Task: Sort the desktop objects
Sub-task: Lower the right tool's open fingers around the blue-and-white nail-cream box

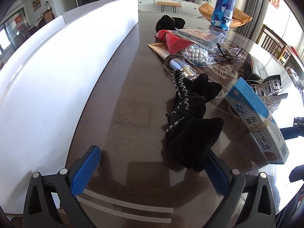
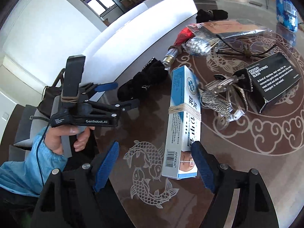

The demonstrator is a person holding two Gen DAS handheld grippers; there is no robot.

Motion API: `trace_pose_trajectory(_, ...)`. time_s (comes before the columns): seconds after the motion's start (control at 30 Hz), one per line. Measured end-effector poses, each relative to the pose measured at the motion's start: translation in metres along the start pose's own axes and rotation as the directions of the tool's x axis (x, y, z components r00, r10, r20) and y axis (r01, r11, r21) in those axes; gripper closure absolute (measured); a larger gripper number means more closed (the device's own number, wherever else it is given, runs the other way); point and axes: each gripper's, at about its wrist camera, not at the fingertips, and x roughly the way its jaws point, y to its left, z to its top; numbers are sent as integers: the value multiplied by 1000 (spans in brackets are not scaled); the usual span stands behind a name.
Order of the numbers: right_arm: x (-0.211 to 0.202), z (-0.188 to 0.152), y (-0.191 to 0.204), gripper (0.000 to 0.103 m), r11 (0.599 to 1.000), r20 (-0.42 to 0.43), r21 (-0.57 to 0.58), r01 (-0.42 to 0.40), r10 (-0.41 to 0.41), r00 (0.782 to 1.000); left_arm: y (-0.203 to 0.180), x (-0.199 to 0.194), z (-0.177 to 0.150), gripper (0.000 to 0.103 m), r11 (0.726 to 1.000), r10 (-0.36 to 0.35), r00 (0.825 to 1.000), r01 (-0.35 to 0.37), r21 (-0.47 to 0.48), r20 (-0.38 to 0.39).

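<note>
**Dark patterned tabletop, clutter at right, white divider at left**

Left gripper (image 1: 152, 168) hovers low, jaws apart, nothing clamped; black velvet bow (image 1: 191, 117) lies just ahead, its near end touching or just beside the right-hand pad — hard to tell. Right gripper (image 2: 154, 164) also stands apart, blue-white ointment box (image 2: 183, 121) by its right finger, not pinched. Advice: centre the box's short width between both pads before closing. Hair clip (image 2: 222, 99) lies near; keep clear.
</note>
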Motion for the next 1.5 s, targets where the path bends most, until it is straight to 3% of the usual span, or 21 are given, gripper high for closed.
trace_pose_trajectory(0.1, 9, 6, -9, 24, 994, 4, 24, 105, -105, 994, -2, 1, 0, 0, 1000, 5, 1000, -5, 4, -1)
trace_pose_trajectory(0.3, 8, 13, -47, 28, 982, 90, 184, 41, -58, 994, -5, 3, -1, 0, 1000, 15, 1000, -15, 23, -4)
trace_pose_trajectory(0.4, -4, 7, -82, 30, 922, 190, 371, -110, 40, 981, -6, 2, -1, 0, 1000, 12, 1000, -12, 25, -2)
trace_pose_trajectory(0.43, -9, 4, -90, 36, 901, 216, 413, -129, 41, 976, -6, 2, 0, 0, 1000, 12, 1000, -12, 25, -2)
trace_pose_trajectory(0.5, -21, 0, -97, 49, 898, 218, 437, -54, -47, 975, -5, 2, -1, 0, 1000, 11, 1000, -11, 25, -2)
trace_pose_trajectory(0.6, -35, 1, -89, 47, 913, 186, 397, 92, -178, 966, -6, 2, -1, 0, 1000, 11, 1000, -11, 28, -1)
trace_pose_trajectory(0.67, -41, 3, -67, 47, 954, 202, 287, 87, -149, 968, -7, 1, -1, 0, 999, 12, 1000, -12, 30, 0)
trace_pose_trajectory(0.73, -35, 4, -40, 38, 982, 189, 174, 72, -105, 976, -8, 2, -1, 0, 999, 12, 1000, -12, 32, -4)
trace_pose_trajectory(0.87, -13, 8, -2, 35, 989, 134, 44, 139, -144, 980, -10, 3, -1, 0, 999, 4, 1000, -4, 33, -4)
trace_pose_trajectory(0.93, -6, 6, -12, 35, 983, 129, 104, 151, -164, 978, -9, 2, -2, 0, 999, 3, 1000, -3, 32, -3)
trace_pose_trajectory(1.0, -7, 1, -40, 36, 963, 149, 252, 92, -132, 980, -8, 2, -3, 0, 1000, 4, 1000, -4, 25, -4)
trace_pose_trajectory(1.03, -13, -5, -56, 46, 946, 191, 323, 31, -97, 977, -7, 2, -3, 0, 1000, 3, 1000, -3, 21, -4)
trace_pose_trajectory(1.13, -28, -23, -95, 59, 860, 264, 503, -86, -59, 963, -5, 0, -1, 0, 1000, -20, 1000, 20, 6, 4)
trace_pose_trajectory(1.2, -40, -34, -110, 61, 823, 282, 562, -86, -93, 955, -5, -1, 1, 0, 999, -37, 999, 37, 4, 9)
trace_pose_trajectory(1.3, -48, -35, -104, 58, 864, 235, 502, 42, -183, 955, -9, -2, 0, 0, 999, -37, 999, 37, 19, 12)
trace_pose_trajectory(1.37, -44, -29, -90, 47, 913, 207, 392, 115, -209, 956, -11, -2, 1, 0, 999, -43, 999, 43, 26, 14)
trace_pose_trajectory(1.43, -38, -28, -73, 17, 949, 200, 270, 164, -222, 954, -12, -1, 2, 0, 998, -65, 998, 64, 25, 19)
trace_pose_trajectory(1.5, -27, -25, -55, 13, 965, 200, 156, 213, -242, 950, -15, 1, 7, 0, 996, -87, 996, 86, 25, 21)
